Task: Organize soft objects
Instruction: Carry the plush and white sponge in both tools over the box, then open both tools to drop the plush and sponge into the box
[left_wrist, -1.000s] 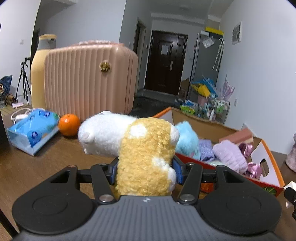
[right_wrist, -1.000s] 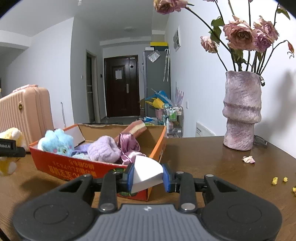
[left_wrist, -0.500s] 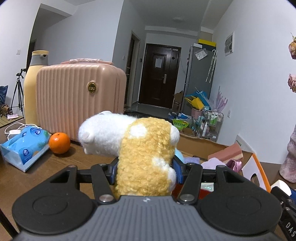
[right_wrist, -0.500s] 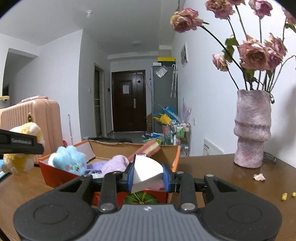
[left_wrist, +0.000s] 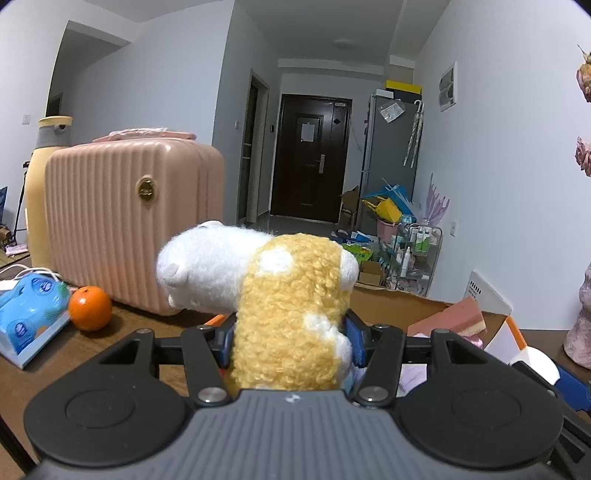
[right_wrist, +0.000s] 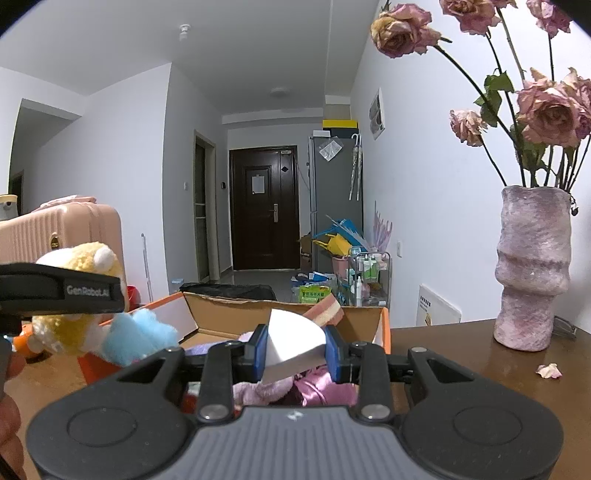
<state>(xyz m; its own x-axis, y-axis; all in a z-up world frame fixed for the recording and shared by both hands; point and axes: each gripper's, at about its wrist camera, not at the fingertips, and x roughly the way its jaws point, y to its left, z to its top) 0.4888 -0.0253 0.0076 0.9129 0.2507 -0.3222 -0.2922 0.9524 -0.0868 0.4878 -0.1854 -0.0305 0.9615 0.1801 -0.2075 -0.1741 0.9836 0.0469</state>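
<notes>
Both grippers hold soft objects above an open cardboard box on a wooden table.

The left gripper (left_wrist: 290, 345) is clenched on a yellow-and-white plush toy (left_wrist: 288, 317), which bulges up between its blue pads, white end pointing left. The right gripper (right_wrist: 295, 349) grasps a white sponge wedge (right_wrist: 293, 341) between its pads. Just beyond both lies the orange cardboard box (right_wrist: 229, 314), flaps open, containing a blue plush (right_wrist: 136, 339), pink and lilac fabric items (right_wrist: 310, 386) and a pink sponge block (right_wrist: 327, 310). On the table (right_wrist: 461, 343), an orange (left_wrist: 90, 308) and a tissue pack (left_wrist: 27, 314) sit left of the box, a pink suitcase (left_wrist: 125, 225) behind them; a mottled vase (right_wrist: 532, 269) of dried roses stands at the right. A dark door (right_wrist: 264, 206) closes the far hallway.
</notes>
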